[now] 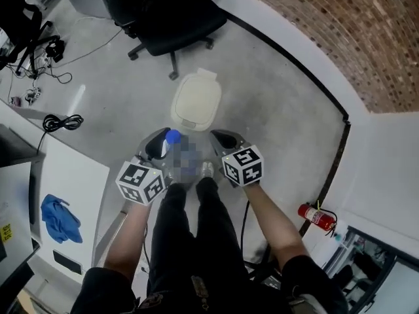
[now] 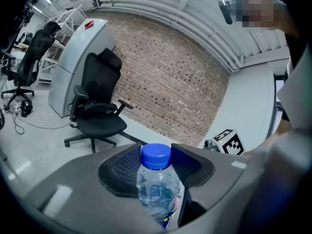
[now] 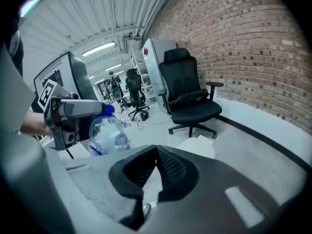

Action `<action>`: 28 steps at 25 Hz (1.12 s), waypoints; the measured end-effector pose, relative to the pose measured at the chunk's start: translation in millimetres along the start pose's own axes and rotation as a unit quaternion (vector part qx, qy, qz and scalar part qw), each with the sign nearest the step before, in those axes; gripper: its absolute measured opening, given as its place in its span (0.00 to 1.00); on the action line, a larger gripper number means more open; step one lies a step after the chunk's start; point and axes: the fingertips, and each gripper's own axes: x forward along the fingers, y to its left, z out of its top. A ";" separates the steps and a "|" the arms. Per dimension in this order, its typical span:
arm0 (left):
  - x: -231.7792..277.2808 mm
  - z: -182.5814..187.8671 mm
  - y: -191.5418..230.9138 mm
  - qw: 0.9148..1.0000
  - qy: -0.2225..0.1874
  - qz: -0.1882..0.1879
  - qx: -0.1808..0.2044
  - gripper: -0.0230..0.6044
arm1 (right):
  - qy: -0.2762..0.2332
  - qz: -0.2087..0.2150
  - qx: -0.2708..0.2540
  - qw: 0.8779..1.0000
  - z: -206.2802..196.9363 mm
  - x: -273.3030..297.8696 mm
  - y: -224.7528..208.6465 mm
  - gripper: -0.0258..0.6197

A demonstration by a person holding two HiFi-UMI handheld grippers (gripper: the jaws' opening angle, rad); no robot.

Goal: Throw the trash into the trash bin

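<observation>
"What's underfoot where you're standing?"

"You're on a smooth, pale grey concrete floor [image 1: 275, 110]. A cream plastic trash bin [image 1: 195, 100], lid down, stands on it just ahead of your feet. Beyond that, a black wheeled office chair [image 1: 173, 18]."

"Anything off to the sides?"

"A coiled black cable [image 1: 63, 122] lies to your left. A red fire extinguisher [image 1: 317, 216] sits by the wall on your right."
</observation>
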 end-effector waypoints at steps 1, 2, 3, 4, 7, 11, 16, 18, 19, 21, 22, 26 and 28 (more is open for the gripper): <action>9.2 -8.0 8.2 1.000 0.003 0.002 -0.004 0.35 | 0.009 0.005 -0.002 1.000 -11.4 17.7 -7.2 0.04; 16.7 -15.5 16.7 1.000 0.005 0.004 -0.008 0.35 | 0.017 0.012 -0.003 1.000 -23.8 36.5 -13.2 0.04; 22.5 -22.3 25.5 1.000 0.006 0.007 -0.010 0.35 | 0.025 0.020 -0.003 0.999 -37.0 56.0 -18.4 0.04; 27.2 -28.8 34.8 1.000 0.006 0.011 -0.010 0.35 | 0.033 0.027 -0.002 0.999 -50.2 75.7 -23.7 0.04; 39.1 -52.4 64.2 1.000 0.011 0.028 -0.005 0.35 | 0.055 0.041 0.009 0.998 -92.1 130.7 -39.9 0.04; 54.4 -84.4 100.5 0.998 0.026 0.049 -0.020 0.35 | 0.092 0.045 0.035 0.994 -145.2 181.7 -56.2 0.04; 75.7 -110.6 138.9 0.997 0.042 0.066 -0.013 0.35 | 0.107 0.037 0.051 0.992 -180.2 227.3 -68.5 0.04; 79.2 -122.3 148.7 0.996 0.050 0.070 -0.016 0.35 | 0.110 0.033 0.057 0.992 -189.9 236.0 -68.8 0.04; 80.2 -127.4 152.8 0.996 0.054 0.071 -0.018 0.35 | 0.112 0.029 0.060 0.991 -193.5 238.7 -69.4 0.04; 82.2 -134.9 159.4 0.995 0.060 0.073 -0.018 0.35 | 0.115 0.021 0.059 0.991 -197.4 241.7 -70.8 0.04; 83.3 -137.5 161.9 0.995 0.061 0.073 -0.018 0.35 | 0.118 0.016 0.052 0.992 -198.4 242.7 -71.1 0.04; 83.6 -141.9 170.1 0.995 0.065 0.074 -0.017 0.35 | 0.124 0.002 0.028 0.992 -200.0 248.0 -69.4 0.04; 82.3 -141.2 172.6 0.995 0.065 0.077 -0.016 0.35 | 0.120 0.005 0.039 0.992 -199.2 248.3 -69.2 0.04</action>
